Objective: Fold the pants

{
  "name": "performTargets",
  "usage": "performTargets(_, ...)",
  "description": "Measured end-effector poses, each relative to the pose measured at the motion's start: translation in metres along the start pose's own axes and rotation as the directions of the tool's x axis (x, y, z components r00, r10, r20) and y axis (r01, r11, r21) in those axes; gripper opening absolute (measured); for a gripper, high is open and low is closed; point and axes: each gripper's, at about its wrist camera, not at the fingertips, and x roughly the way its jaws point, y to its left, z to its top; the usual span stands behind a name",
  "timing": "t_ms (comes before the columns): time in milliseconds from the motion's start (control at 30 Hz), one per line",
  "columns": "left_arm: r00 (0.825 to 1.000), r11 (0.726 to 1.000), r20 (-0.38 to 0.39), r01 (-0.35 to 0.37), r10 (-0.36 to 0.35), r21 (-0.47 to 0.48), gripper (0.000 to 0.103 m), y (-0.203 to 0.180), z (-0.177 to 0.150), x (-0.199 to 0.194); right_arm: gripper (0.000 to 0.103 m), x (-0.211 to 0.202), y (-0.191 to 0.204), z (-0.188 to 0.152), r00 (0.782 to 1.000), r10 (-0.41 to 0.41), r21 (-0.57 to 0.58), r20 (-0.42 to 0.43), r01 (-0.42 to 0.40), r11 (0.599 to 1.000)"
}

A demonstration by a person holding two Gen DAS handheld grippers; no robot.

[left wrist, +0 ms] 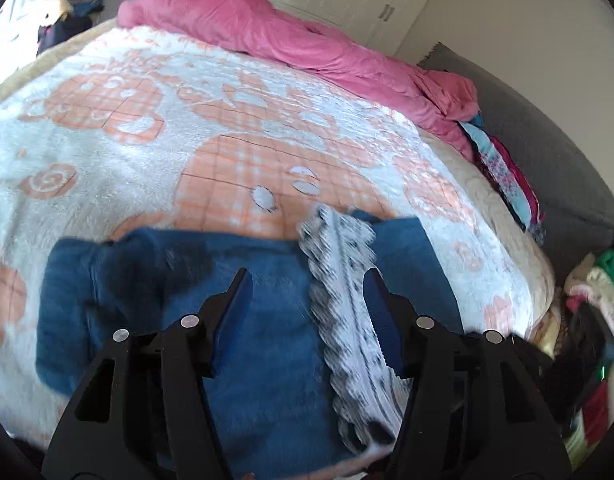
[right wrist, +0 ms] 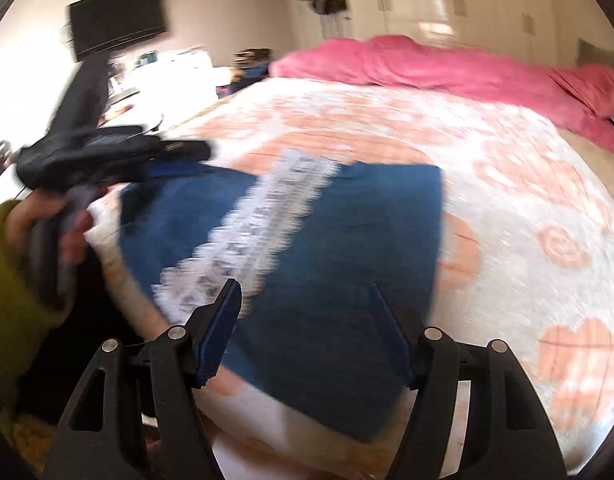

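The blue fleece pants (left wrist: 263,320) lie folded into a rough rectangle on the bed, with a white patterned side stripe (left wrist: 347,300) running across them. My left gripper (left wrist: 307,276) is open just above the pants, jaws astride blue cloth beside the stripe, holding nothing. In the right wrist view the pants (right wrist: 347,264) and stripe (right wrist: 259,232) lie ahead. My right gripper (right wrist: 305,286) is open and empty over their near edge. The left gripper (right wrist: 119,156) shows there at the pants' far left edge, held by a hand in a green sleeve.
The bed is covered by a white and orange blanket (left wrist: 155,152). A pink duvet (left wrist: 299,44) lies bunched along the far side. Clothes are piled by the grey headboard (left wrist: 547,152) at the right. White wardrobes (right wrist: 459,4) and a dark monitor (right wrist: 115,20) stand beyond.
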Motion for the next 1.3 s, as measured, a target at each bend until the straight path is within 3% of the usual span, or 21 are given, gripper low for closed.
performTargets(100, 1.000, 0.996, -0.012, -0.027, 0.028, 0.087, 0.049, -0.021, -0.019, -0.003, 0.065, 0.003, -0.004, -0.004, 1.000, -0.014, -0.002, -0.027, 0.014, 1.000)
performTargets(233, 0.995, 0.984, -0.079, -0.041, 0.055, 0.175, 0.049, -0.041, -0.043, 0.012, 0.065, 0.024, 0.000, -0.013, 0.986, -0.092, -0.021, -0.137, 0.090, 0.996)
performTargets(300, 0.989, 0.975, -0.117, -0.063, 0.090, 0.212, 0.050, -0.046, -0.055, 0.023, 0.065, 0.031, -0.003, -0.016, 0.984, -0.090, -0.003, -0.156, 0.091, 0.996)
performTargets(433, 0.978, 0.963, -0.151, -0.100, 0.141, 0.250, 0.051, -0.044, -0.071, 0.035, 0.065, 0.028, -0.010, -0.018, 0.982, -0.089, 0.026, -0.166, 0.095, 0.995)
performTargets(567, 0.979, 0.964, -0.151, -0.097, 0.137, 0.248, 0.051, -0.042, -0.072, 0.035, 0.065, 0.027, -0.009, -0.018, 0.980, -0.098, 0.027, -0.172, 0.104, 0.994)
performTargets(667, 0.979, 0.964, -0.152, -0.096, 0.136, 0.246, 0.052, -0.042, -0.071, 0.034, 0.072, 0.027, -0.006, -0.016, 0.980, -0.095, 0.018, -0.173, 0.099, 0.995)
performTargets(967, 0.983, 0.974, -0.131, -0.102, 0.131, 0.204, 0.060, -0.041, -0.067, 0.020, 0.080, 0.005, -0.013, -0.009, 0.997, -0.057, 0.105, -0.061, 0.064, 0.992)
performTargets(1033, 0.983, 0.975, -0.122, -0.110, 0.136, 0.195, 0.061, -0.040, -0.066, 0.015, 0.086, 0.000, -0.014, -0.007, 0.998, -0.058, 0.122, -0.032, 0.062, 0.991)
performTargets(1300, 0.987, 0.973, -0.076, -0.126, 0.143, 0.191, 0.073, -0.038, -0.060, -0.008, 0.092, -0.011, -0.017, -0.001, 0.997, -0.066, 0.161, 0.041, 0.059, 0.985)
